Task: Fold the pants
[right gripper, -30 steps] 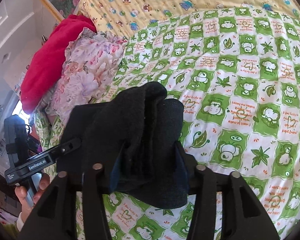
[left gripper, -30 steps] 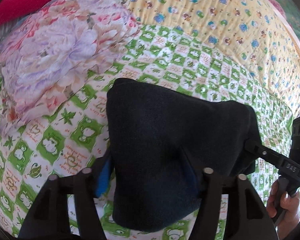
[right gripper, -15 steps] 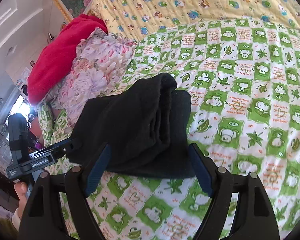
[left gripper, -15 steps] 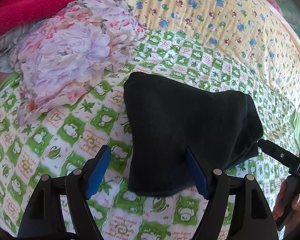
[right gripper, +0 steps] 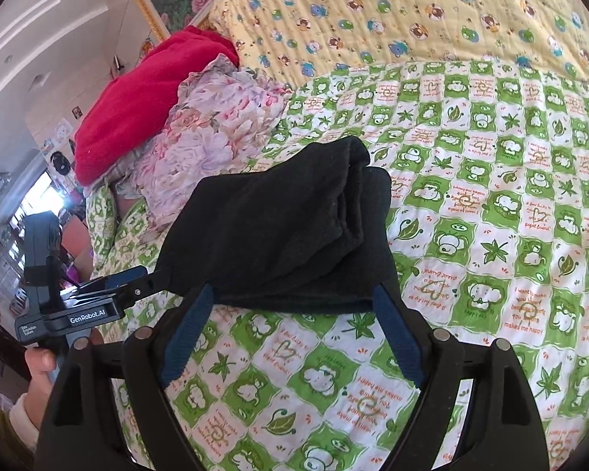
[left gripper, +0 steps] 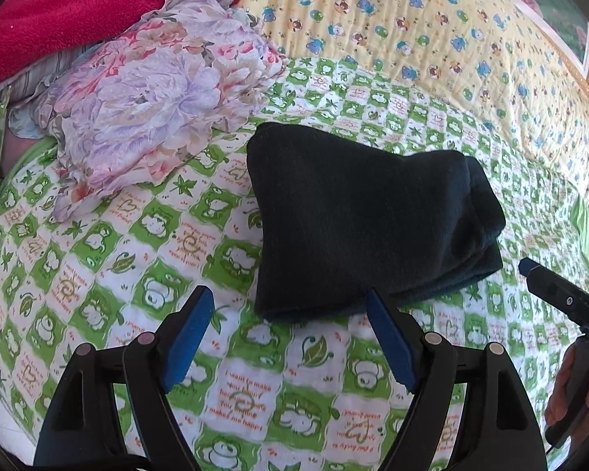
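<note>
The dark folded pants point(left gripper: 357, 219) lie as a thick bundle on the green-and-white checked bedspread point(left gripper: 145, 282). My left gripper point(left gripper: 290, 306) is open and empty, its blue pads just short of the bundle's near edge. My right gripper point(right gripper: 294, 302) is open too, its pads at either side of the pants' point(right gripper: 286, 235) near edge, not clamping it. The right gripper also shows at the right edge of the left wrist view point(left gripper: 557, 294), and the left gripper shows at the left of the right wrist view point(right gripper: 129, 282).
A floral cloth pile point(left gripper: 149, 106) and a red blanket point(left gripper: 66, 4) lie beyond the pants to the left. A yellow quilt with animal prints point(left gripper: 432, 39) covers the far side of the bed. The bed's edge is near the left gripper point(right gripper: 110, 235).
Both grippers opened and let go of the pants, then drew back. The bundle now rests flat on the bedspread.
</note>
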A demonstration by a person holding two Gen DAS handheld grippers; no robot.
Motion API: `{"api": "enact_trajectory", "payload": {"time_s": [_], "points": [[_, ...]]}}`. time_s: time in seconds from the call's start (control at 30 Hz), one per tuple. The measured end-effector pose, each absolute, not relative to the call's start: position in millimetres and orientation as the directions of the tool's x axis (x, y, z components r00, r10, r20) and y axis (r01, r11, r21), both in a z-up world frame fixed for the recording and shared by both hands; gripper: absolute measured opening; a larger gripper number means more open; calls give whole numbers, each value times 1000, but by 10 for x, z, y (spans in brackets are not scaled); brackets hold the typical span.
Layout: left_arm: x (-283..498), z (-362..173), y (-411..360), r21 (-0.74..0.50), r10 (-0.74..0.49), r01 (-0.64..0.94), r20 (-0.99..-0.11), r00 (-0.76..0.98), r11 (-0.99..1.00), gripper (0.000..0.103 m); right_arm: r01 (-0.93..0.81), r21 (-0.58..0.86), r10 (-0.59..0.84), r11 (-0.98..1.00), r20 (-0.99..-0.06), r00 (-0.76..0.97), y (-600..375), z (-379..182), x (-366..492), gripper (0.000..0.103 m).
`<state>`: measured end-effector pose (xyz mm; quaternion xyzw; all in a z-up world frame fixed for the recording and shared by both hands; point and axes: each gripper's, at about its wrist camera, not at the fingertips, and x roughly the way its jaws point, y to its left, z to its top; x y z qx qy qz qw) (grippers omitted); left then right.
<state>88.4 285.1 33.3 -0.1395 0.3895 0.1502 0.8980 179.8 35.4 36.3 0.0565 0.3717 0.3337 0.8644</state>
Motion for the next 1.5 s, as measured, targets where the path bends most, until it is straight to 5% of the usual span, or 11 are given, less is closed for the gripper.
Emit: {"api": "enact_trajectory", "payload": {"time_s": [1.5], "points": [[464, 306, 2473, 52, 297, -350, -655, 695, 935, 83, -634, 172, 610, 754, -542, 578, 521, 368, 1350, 90]]}}
